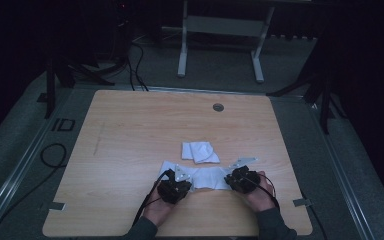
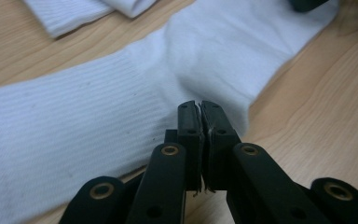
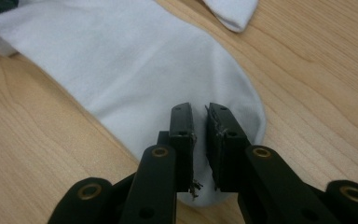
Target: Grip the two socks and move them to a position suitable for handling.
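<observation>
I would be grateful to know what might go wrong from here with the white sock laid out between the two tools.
1. The left tool has its jaws together above the flat sock, with no cloth seen between them; a lift might leave the sock behind.
2. The right tool shows a narrow gap over the toe end, so it may catch only a thin fold, which could slip.
3. The folded sock lies close beyond; dragging could disturb it.

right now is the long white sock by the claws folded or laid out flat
Laid out flat. The long white sock stretches in one strip between the left claw and right claw. The second sock beyond it lies bunched up.
</observation>
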`<action>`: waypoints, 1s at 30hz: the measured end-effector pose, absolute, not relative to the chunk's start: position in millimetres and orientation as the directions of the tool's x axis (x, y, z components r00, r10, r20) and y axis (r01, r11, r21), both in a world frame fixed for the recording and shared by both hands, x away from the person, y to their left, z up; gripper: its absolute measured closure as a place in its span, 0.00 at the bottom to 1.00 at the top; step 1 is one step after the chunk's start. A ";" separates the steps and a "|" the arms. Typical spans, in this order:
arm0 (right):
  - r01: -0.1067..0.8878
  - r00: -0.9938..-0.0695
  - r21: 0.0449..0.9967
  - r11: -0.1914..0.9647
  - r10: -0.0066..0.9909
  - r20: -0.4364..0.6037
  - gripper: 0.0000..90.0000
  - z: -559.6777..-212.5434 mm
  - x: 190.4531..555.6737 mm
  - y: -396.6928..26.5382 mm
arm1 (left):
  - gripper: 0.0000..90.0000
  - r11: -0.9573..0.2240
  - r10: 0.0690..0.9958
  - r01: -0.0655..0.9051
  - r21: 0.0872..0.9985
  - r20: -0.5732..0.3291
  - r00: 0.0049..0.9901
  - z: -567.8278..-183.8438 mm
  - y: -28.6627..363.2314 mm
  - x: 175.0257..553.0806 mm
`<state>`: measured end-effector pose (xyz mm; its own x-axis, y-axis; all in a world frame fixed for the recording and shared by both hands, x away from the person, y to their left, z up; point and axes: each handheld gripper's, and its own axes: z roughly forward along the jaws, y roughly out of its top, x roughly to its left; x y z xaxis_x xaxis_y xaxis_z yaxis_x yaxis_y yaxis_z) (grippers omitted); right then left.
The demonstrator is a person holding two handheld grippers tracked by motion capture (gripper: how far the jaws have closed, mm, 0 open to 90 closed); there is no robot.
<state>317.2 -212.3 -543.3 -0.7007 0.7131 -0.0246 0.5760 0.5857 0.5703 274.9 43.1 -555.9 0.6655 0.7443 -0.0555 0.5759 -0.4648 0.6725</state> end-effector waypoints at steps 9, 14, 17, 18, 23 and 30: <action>0.577 -0.716 0.559 0.595 0.698 -0.003 0.89 -542.9 313.9 -210.6 | 0.98 -0.476 0.755 0.596 0.647 -0.047 0.654 -553.1 60.7 277.5; 0.572 -0.728 0.556 0.603 0.685 0.006 0.88 -542.8 311.3 -208.6 | 0.98 -0.492 0.748 0.596 0.634 -0.042 0.663 -551.7 65.0 277.5; 0.573 -0.730 0.555 0.603 0.684 0.010 0.88 -542.8 310.7 -208.0 | 0.98 -0.498 0.745 0.597 0.628 -0.041 0.665 -551.1 65.8 276.2; 0.573 -0.731 0.553 0.605 0.682 0.010 0.88 -542.7 310.6 -207.9 | 0.98 -0.498 0.745 0.599 0.627 -0.044 0.666 -551.0 66.3 275.5; 0.575 -0.740 0.542 0.613 0.672 0.025 0.87 -541.7 309.3 -205.8 | 0.98 -0.499 0.742 0.605 0.620 -0.055 0.668 -550.4 69.0 270.9; 0.547 -0.746 0.592 0.592 0.665 0.025 0.81 -527.8 314.9 -198.7 | 0.90 -0.494 0.724 0.584 0.644 -0.067 0.687 -548.4 70.6 267.1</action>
